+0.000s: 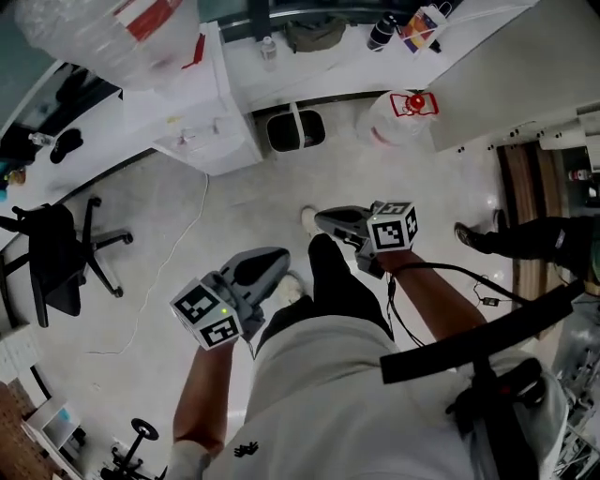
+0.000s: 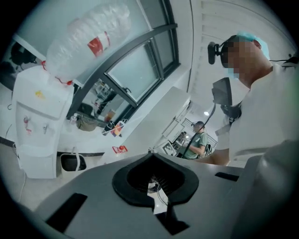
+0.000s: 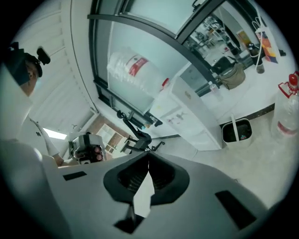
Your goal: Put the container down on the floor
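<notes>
Both grippers are held out in front of the person's torso, and neither carries anything.
- Left gripper (image 1: 277,259) (image 2: 150,154): jaws clenched, pads tip to tip, nothing between them.
- Right gripper (image 1: 326,221) (image 3: 148,155): same, clamped on air.

The container is a clear plastic water jug with a red cap and handle (image 1: 401,114) (image 3: 286,116).
- It stands upright on the pale glossy floor (image 1: 187,234), well apart from both grippers.
- It sits near the edge of the long white desk (image 1: 333,70).
- Its walls are see-through, but I can't read a fill level.

Other containers I can see:
- White waste bin with a black liner (image 1: 295,129) (image 3: 237,131), on the floor between the jug and the dispenser. I can't make out what's in it.
- White water dispenser cabinet (image 1: 206,117) (image 2: 39,126), just left of the bin. It carries an upturned clear plastic bottle with a red label (image 1: 131,28) (image 2: 88,42) (image 3: 133,70). That bottle is also see-through, level unreadable.

On the desk there is an olive bag (image 1: 314,36), a dark bottle (image 1: 382,33) and a colourful carton (image 1: 422,28). A black office chair (image 1: 56,262) is on the floor at far left.
</notes>
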A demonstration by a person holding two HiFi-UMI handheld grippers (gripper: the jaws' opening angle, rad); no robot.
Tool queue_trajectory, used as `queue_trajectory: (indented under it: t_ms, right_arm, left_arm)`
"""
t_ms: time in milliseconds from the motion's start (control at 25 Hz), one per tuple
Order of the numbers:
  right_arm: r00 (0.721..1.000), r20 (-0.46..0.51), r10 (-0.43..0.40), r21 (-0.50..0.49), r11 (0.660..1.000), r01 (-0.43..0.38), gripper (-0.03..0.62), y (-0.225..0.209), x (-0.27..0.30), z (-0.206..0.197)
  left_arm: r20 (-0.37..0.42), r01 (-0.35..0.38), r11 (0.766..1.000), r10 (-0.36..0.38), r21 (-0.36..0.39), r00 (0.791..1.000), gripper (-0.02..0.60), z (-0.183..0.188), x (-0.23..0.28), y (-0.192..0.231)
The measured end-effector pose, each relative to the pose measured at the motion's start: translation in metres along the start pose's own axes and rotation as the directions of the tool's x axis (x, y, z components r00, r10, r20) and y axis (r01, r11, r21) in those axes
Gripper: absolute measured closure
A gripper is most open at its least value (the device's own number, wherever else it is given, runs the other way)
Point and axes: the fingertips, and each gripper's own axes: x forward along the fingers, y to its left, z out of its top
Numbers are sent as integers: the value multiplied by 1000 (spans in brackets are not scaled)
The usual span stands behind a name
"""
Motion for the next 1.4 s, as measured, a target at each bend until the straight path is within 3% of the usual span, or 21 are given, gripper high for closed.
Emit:
queue_trajectory:
  t_ms: [280, 520, 1040, 1400]
  right_arm:
    - [998, 23, 61, -117, 991, -58, 577, 105, -2, -19]
    - [997, 35, 72, -197, 978, -64, 577, 158, -12, -37]
    - [996, 29, 85, -254, 964, -75, 577, 216, -9, -69]
    - [996, 43, 80, -283, 957, -65, 577, 225, -19, -69]
  left_arm:
    - [-13, 52, 996, -51, 66, 999, 571, -26, -34, -57]
    - [-12, 66, 992, -65, 104, 998, 571, -37, -46, -85]
    - [-11, 53, 993, -53, 104, 999, 571, -60, -84, -114]
    - [-19, 81, 990, -79, 114, 997, 572, -62, -76, -126]
